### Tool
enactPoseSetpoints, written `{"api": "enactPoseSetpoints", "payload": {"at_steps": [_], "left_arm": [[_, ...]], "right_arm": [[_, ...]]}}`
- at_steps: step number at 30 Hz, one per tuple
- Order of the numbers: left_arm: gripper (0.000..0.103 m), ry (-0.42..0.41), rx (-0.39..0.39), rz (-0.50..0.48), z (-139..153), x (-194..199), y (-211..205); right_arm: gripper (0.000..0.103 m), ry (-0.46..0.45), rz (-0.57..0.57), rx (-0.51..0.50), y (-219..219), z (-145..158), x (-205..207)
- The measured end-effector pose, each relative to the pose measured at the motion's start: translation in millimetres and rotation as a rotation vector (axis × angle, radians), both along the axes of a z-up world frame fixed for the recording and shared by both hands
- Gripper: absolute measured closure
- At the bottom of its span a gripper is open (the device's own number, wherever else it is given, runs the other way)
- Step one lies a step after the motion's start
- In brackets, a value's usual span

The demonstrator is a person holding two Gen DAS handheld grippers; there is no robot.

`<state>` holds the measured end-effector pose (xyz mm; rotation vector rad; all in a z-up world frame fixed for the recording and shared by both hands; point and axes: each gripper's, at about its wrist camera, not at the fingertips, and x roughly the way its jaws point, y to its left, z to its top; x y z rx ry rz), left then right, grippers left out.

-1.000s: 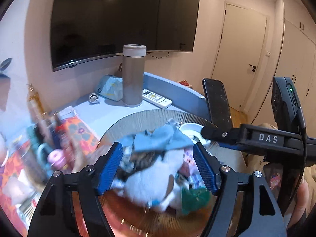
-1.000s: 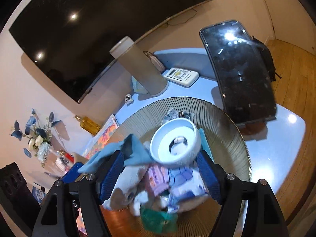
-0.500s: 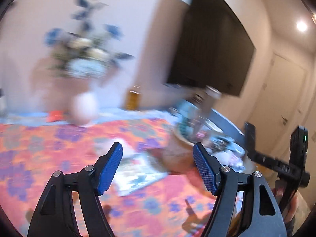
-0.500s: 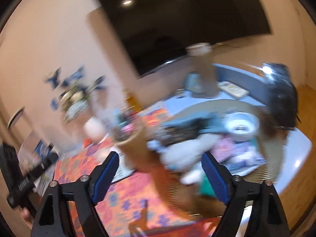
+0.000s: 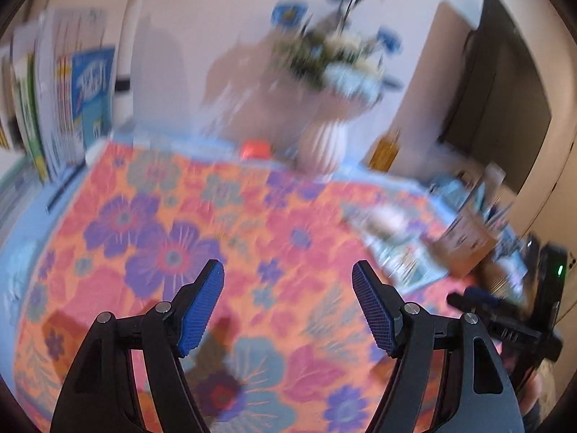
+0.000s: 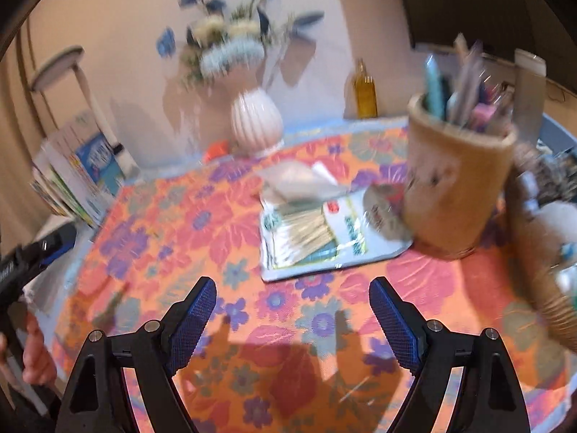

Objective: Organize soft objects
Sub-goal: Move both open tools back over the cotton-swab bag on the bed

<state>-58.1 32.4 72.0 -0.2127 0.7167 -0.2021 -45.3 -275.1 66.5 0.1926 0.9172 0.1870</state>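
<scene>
Both cameras have swung away from the ribbed tray of soft items that filled them a second ago and now look out over the floral tablecloth [image 5: 173, 238]; heavy blur in both views suggests motion. Left gripper [image 5: 288, 306]: jaws spread wide, nothing between them, above bare cloth. Right gripper [image 6: 292, 321]: jaws likewise apart and empty, above the cloth, with a flat plastic packet [image 6: 313, 231] lying just ahead. Soft objects: none in either grasp; a whitish rounded form [image 6: 555, 220] beside the ribbed tray rim [image 6: 541, 288] at the far right of the right view is probably part of the pile, though too smeared to confirm. Other contents: white ribbed vase [image 6: 256, 124] with blue flowers, amber bottle [image 6: 365, 90], brown pen holder [image 6: 458, 187] touching or just beside the packet, stacked books [image 6: 79, 173] at the left edge. Step judged in hand: transit away from the pile, empty-handed, perhaps surveying a spot for sorting. Next move likely calls for returning to the tray and closing one gripper on a single soft item.
</scene>
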Motion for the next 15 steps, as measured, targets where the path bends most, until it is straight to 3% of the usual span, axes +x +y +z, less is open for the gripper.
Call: {"api": "enactPoseSetpoints", "payload": {"at_steps": [7,9,12,15], "left_arm": [[0.031,0.153,0.067,0.048,-63,21,-2],[0.029,0.172,0.1,0.057,-66,25,-5],[0.017,0.178,0.139,0.031,-68,24,-12],[0.016,0.186,0.191,0.03,-69,26,-20]], "right_arm": [[0.017,0.076,-0.016,-0.09,17,-36,16],[0.017,0.109,-0.017,-0.102,18,-41,19],[0.017,0.131,-0.033,-0.104,15,-45,23],[0.008,0.14,-0.026,-0.1,15,-46,23]]}}
